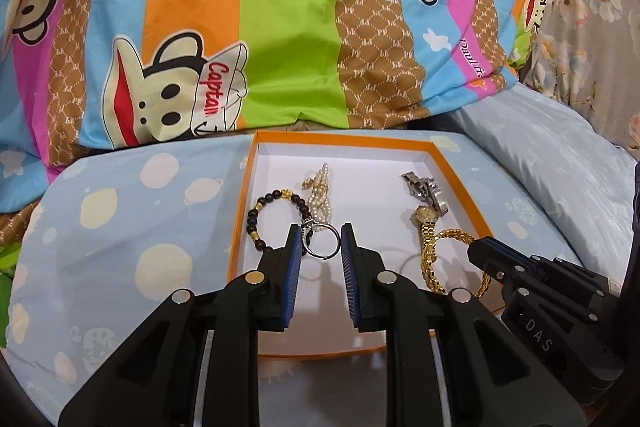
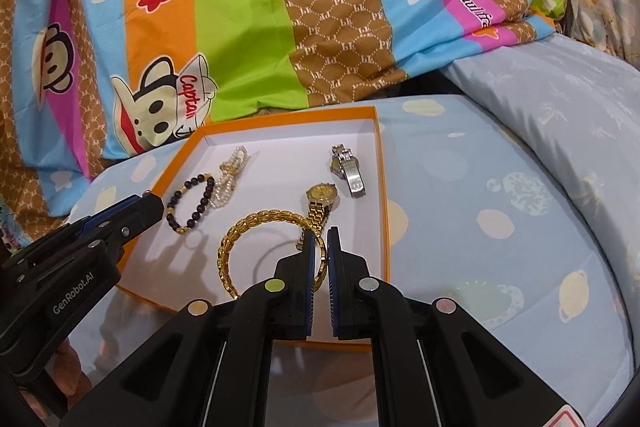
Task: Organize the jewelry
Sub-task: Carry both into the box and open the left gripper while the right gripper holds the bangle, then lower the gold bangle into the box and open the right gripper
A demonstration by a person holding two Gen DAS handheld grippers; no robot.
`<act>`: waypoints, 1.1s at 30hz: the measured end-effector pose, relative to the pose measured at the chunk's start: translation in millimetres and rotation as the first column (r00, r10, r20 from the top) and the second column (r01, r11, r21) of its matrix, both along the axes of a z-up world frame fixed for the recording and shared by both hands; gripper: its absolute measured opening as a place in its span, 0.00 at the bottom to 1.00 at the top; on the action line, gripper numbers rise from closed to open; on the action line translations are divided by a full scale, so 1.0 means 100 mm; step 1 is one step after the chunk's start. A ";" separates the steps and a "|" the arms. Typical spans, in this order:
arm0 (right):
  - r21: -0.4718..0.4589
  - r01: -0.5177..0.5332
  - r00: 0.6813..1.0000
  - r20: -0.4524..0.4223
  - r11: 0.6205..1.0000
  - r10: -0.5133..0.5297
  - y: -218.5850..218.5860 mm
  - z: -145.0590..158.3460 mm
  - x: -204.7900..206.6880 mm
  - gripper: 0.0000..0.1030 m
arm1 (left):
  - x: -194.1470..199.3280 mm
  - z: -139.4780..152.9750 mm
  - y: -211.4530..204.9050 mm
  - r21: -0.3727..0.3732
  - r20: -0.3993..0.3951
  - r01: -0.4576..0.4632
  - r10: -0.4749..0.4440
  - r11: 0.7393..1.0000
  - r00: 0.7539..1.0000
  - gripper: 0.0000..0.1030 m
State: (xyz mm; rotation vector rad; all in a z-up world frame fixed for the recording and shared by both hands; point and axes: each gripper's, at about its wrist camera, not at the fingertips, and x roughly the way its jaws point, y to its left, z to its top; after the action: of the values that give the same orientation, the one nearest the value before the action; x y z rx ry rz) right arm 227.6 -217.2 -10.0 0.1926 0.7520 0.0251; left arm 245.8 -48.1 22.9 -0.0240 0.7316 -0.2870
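One orange box is counted. Two watches are noted: one gold watch and one silver watch. Three bracelets are recorded: dark-beaded, pearl, gold chain. One silver ring is recorded. Two grippers are counted: left, right.

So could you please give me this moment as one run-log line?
left gripper: holds ring | right gripper: holds gold bracelet | over orange box

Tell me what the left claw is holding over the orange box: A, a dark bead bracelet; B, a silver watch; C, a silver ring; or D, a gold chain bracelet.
C: in the left wrist view the silver ring sits pinched between the left claw pads, while the gold chain bracelet is in the right claw.
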 end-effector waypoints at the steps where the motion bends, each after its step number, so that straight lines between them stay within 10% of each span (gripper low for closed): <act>1: -0.001 0.001 1.000 -0.003 1.000 -0.001 0.00 -0.01 0.01 0.06 | 0.01 -0.02 0.00 0.000 -0.005 -0.001 0.001 1.000 1.000 0.19; 33: -0.018 0.004 1.000 0.015 1.000 -0.004 0.00 -0.06 -0.03 0.10 | 0.06 -0.23 0.10 -0.008 -0.033 -0.057 0.057 0.998 0.998 0.39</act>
State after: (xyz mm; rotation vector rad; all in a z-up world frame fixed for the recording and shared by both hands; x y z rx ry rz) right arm 224.1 -216.9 -15.9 0.1767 0.7366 0.0163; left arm 252.2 -38.5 0.3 -0.0576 0.7614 -0.2358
